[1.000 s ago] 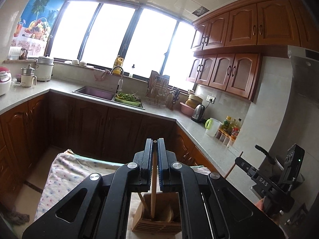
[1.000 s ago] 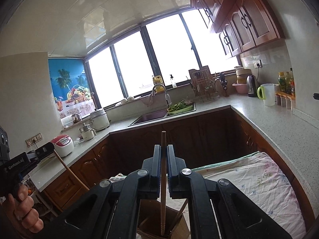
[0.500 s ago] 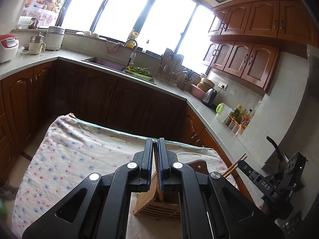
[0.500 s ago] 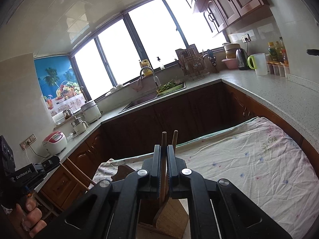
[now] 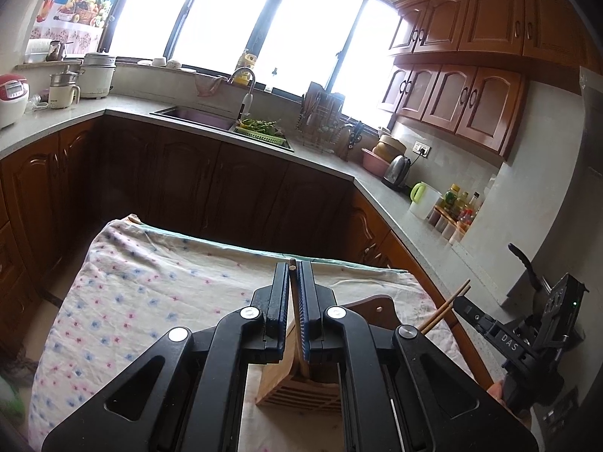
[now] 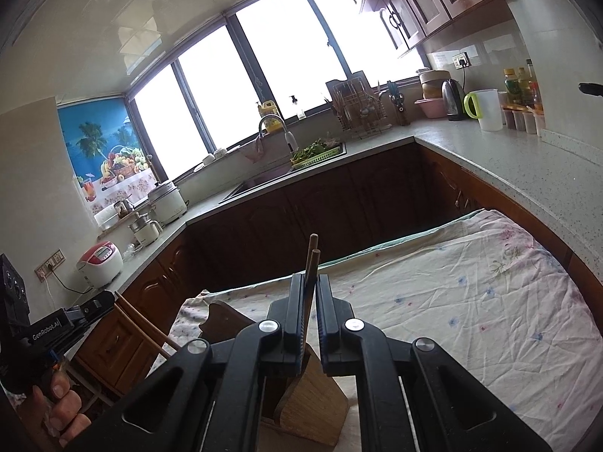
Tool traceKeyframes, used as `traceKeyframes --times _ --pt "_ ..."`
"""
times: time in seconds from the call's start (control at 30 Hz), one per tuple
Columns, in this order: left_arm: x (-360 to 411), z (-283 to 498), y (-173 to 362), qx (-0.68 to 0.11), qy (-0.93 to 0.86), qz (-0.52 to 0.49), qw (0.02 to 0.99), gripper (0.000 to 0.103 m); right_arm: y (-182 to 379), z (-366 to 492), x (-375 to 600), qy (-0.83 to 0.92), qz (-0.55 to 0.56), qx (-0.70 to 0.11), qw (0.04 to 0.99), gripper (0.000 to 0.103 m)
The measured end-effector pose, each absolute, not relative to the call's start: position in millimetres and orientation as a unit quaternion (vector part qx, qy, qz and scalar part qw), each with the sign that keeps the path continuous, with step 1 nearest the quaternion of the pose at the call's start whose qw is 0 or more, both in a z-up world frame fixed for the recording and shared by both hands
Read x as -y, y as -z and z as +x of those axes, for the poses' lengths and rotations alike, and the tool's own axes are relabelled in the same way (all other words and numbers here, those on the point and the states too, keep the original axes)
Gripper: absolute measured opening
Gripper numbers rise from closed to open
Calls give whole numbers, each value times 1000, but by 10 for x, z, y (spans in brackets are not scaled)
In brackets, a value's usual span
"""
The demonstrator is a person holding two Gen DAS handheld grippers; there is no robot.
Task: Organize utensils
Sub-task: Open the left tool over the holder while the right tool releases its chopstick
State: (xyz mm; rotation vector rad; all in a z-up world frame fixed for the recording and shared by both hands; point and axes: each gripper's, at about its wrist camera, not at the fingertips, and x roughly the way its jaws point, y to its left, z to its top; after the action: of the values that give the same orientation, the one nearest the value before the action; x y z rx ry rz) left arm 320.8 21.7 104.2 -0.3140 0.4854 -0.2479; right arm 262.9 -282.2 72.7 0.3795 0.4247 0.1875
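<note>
Chopsticks stand in both grippers above the wooden holder: left gripper is clamped on one chopstick, while right gripper is opening around two chopsticks. Beyond lies the floral cloth, then the counter.
</note>
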Motion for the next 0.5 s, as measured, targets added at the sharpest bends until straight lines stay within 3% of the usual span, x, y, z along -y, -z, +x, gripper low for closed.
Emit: traceKeyframes --times 0.1,0.17,0.2,0.23,0.27,0.3,0.5 --pt "-226 3189 -1057 -245 116 -154 950 10 -701 2638 2832 -94 190 -216 953 11" --pt "-261 3151 -1065 -248 112 -160 949 38 -697 2622 2846 -96 193 -221 951 19" --pt "-290 3112 -1068 -245 107 -164 949 60 -701 2600 2856 -98 195 -221 951 32" --pt "-317 3067 -1076 -242 101 -167 951 76 -708 2566 2867 -102 199 -218 950 41" --pt "-348 3017 -1082 -237 99 -169 951 79 -719 2523 2879 -105 203 -213 950 57" --pt "-368 2974 -1089 -236 96 -170 952 82 -735 2470 2890 -106 204 -207 951 64" --pt "-455 2663 -1030 -247 68 -151 955 91 -759 2198 3006 -113 218 -205 947 90"
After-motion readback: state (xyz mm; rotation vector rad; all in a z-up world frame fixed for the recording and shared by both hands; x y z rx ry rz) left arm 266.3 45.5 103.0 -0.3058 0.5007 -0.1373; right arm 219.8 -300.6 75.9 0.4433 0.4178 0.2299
